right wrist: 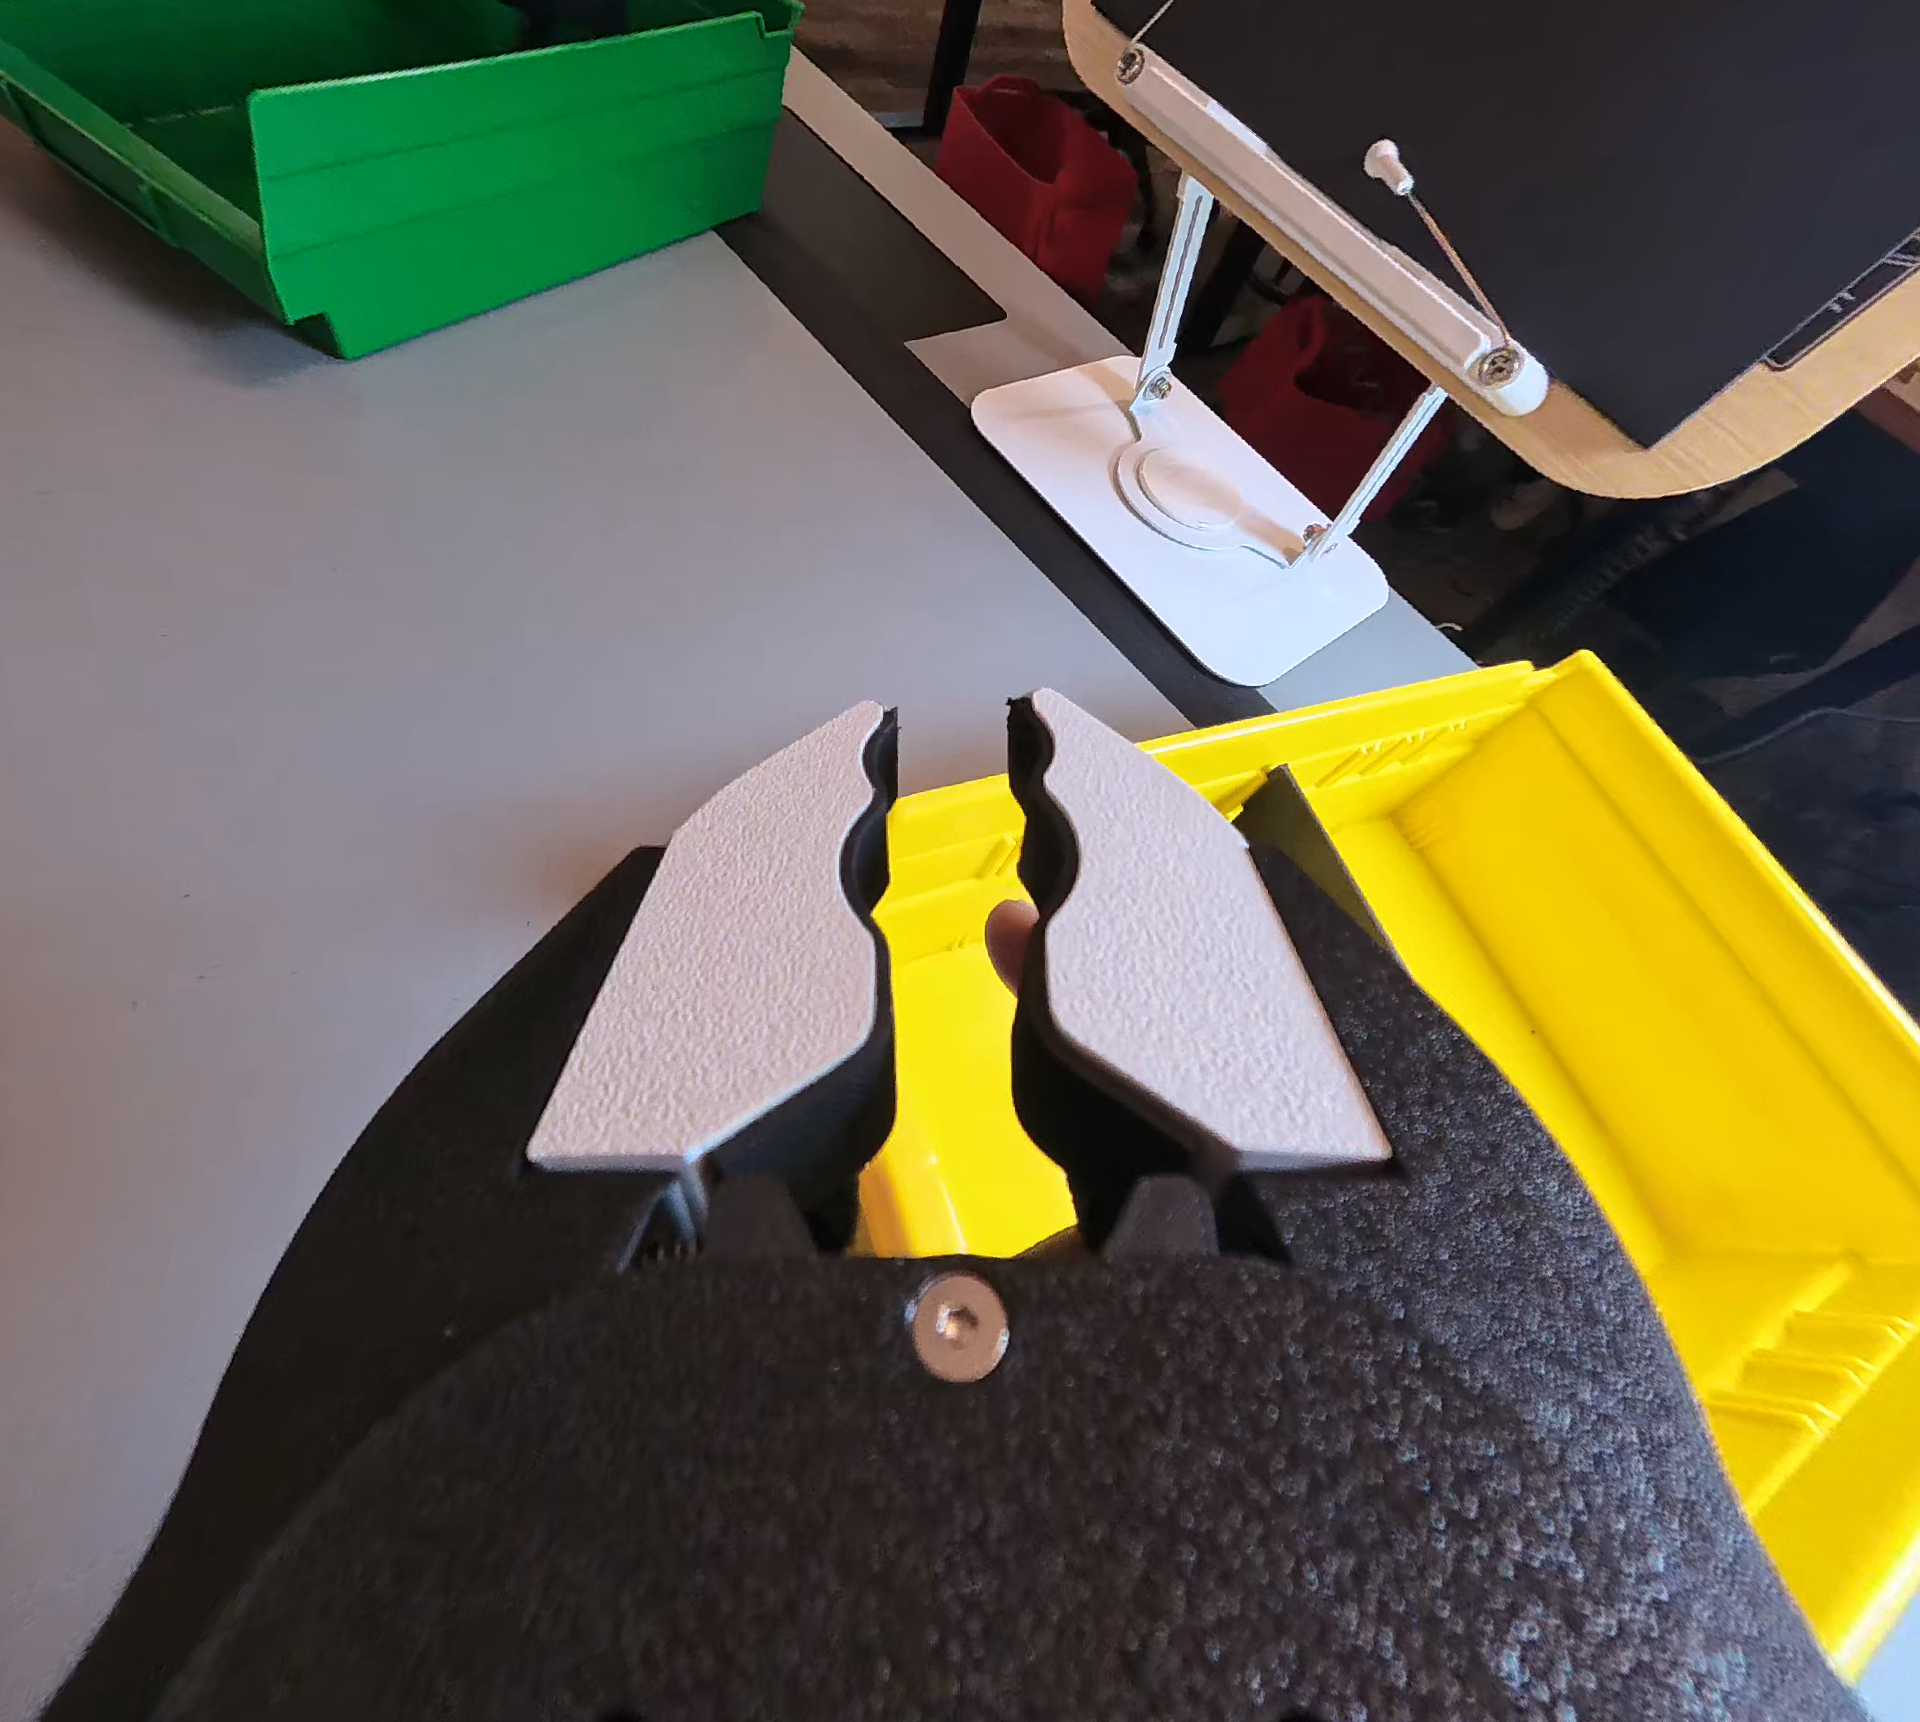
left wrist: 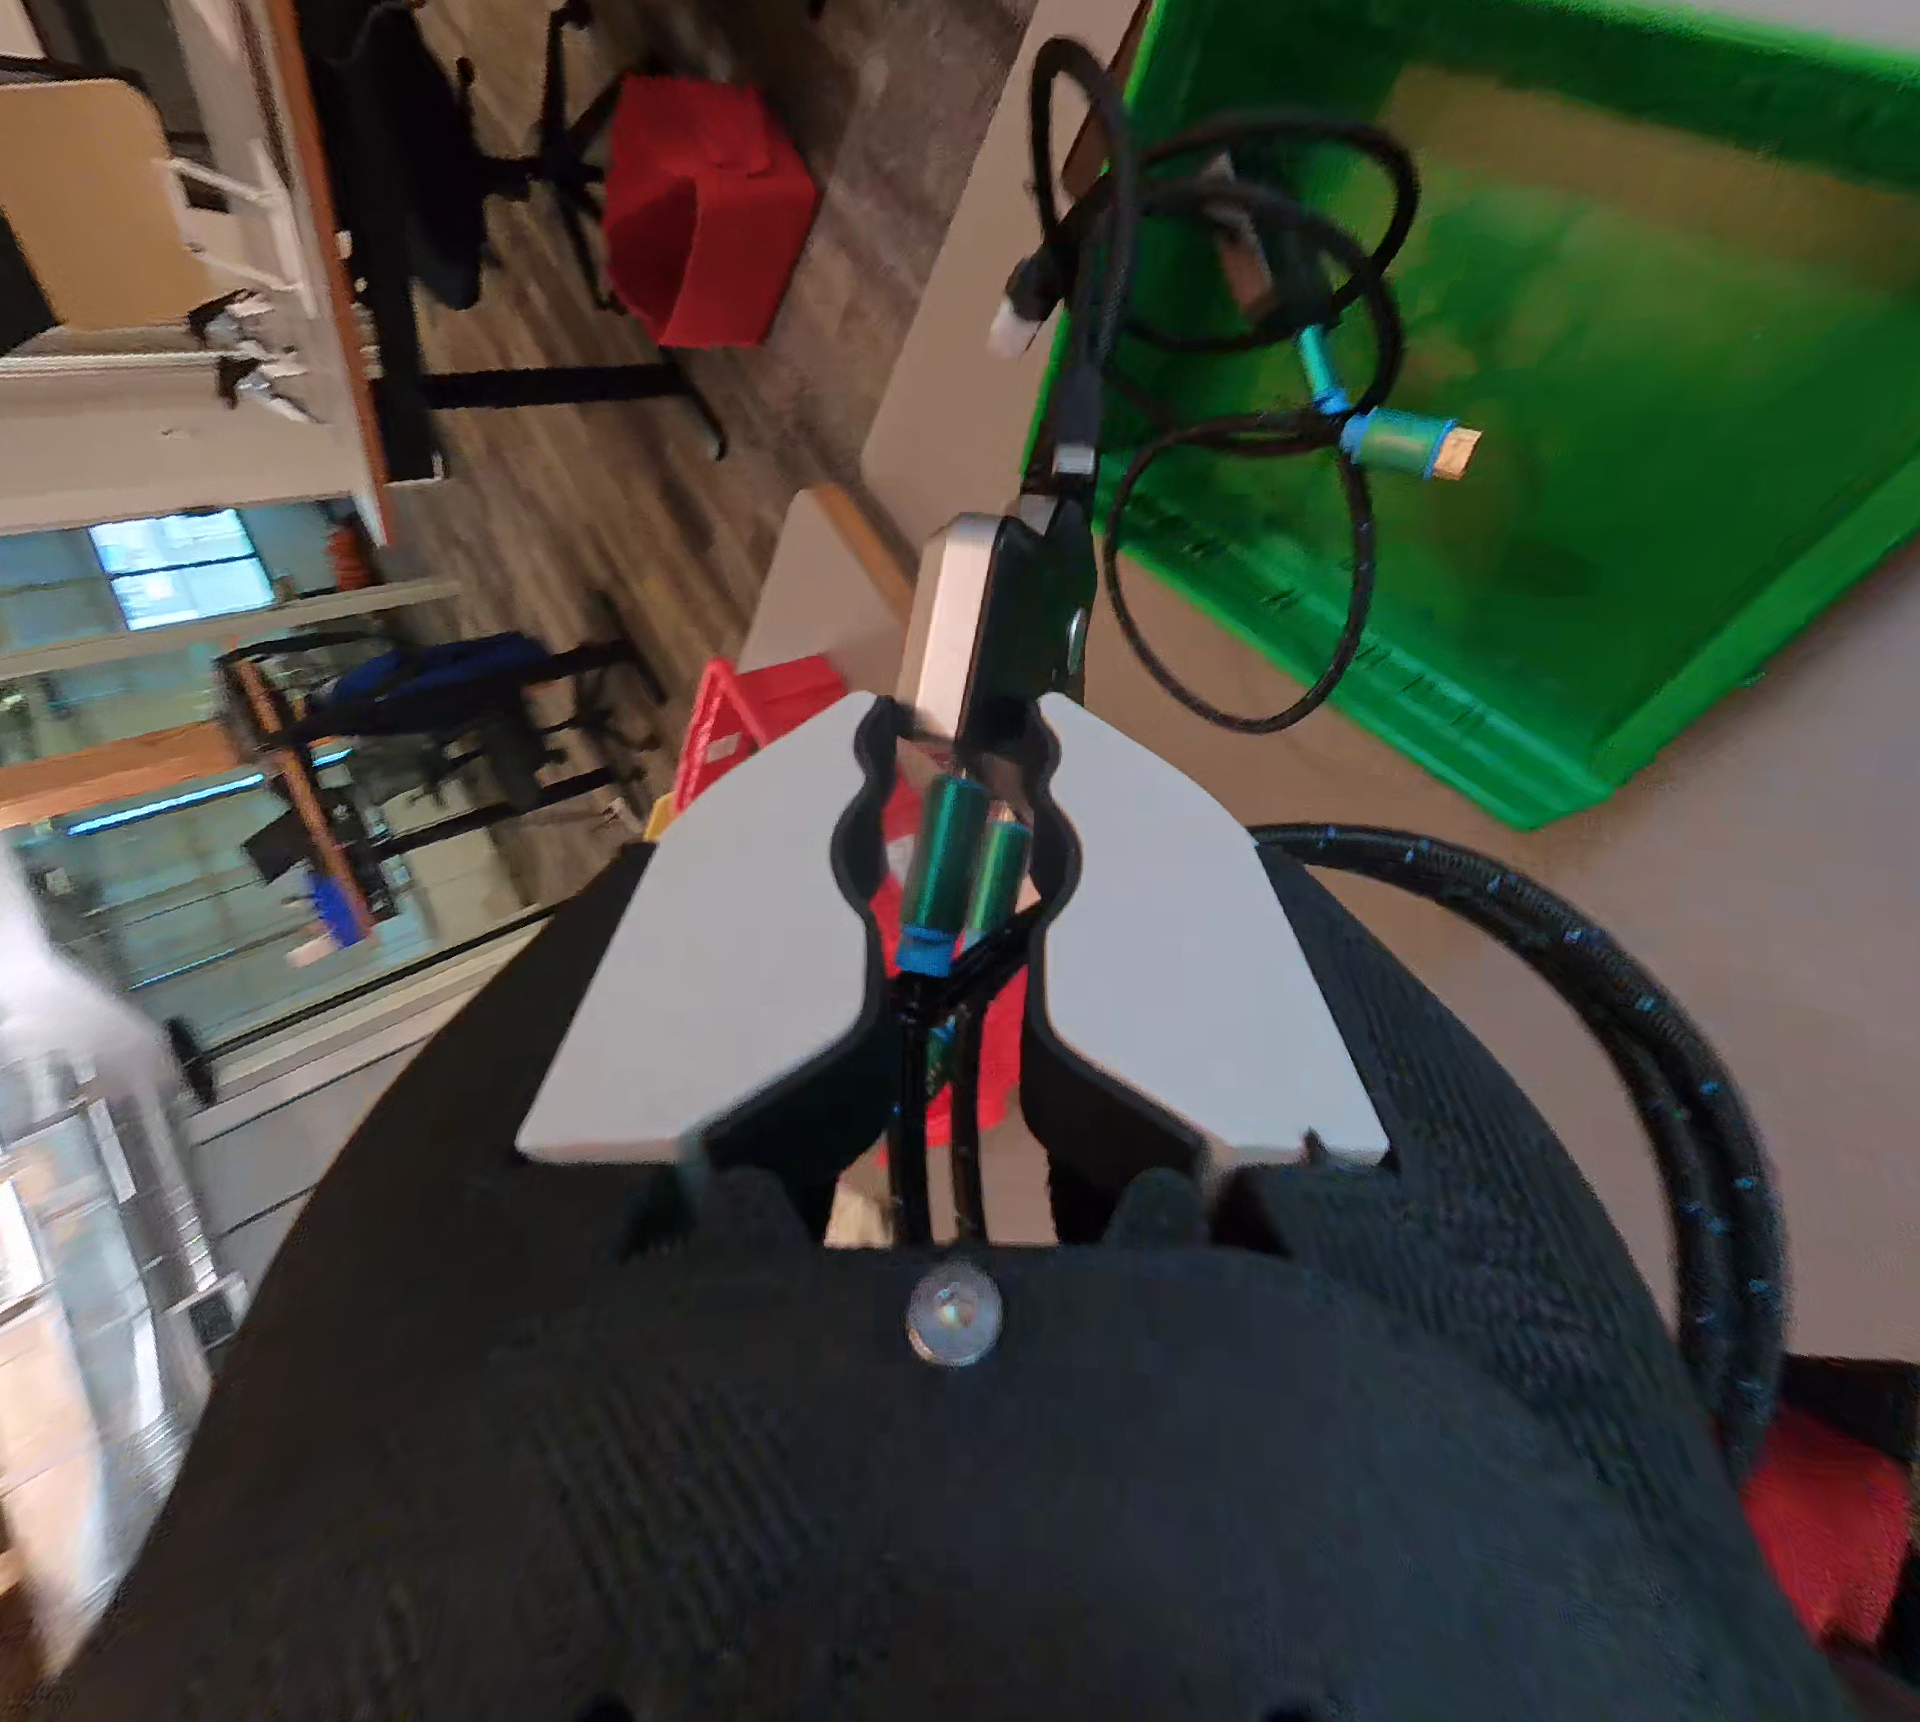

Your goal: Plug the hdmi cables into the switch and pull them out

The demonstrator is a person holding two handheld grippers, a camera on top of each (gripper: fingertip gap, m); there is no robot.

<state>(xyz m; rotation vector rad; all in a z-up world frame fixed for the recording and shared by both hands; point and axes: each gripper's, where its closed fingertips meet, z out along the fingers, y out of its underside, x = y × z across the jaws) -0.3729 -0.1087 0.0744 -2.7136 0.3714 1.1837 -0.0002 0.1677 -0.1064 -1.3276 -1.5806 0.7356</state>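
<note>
Between the tips of the left gripper (left wrist: 961,722), the switch (left wrist: 1003,623) is clamped, with braided cables (left wrist: 1247,301) trailing at 1 o'clock over the green bin (left wrist: 1662,114). The right gripper (right wrist: 951,711) is held apart, empty, above a glossy yellow bin (right wrist: 1558,893).

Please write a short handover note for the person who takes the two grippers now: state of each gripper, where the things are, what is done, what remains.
Left gripper: shut on the switch, held up in the air near the green bin.
Right gripper: open, holding nothing, above the yellow bin.
Cables: two teal plugs sit at the switch end nearest the left gripper and look plugged in; a short black lead is at the far end. One loose teal plug hangs over the green bin.
Done: apparently two cables in.
Left: judging by this, pull the plugs out.
</note>
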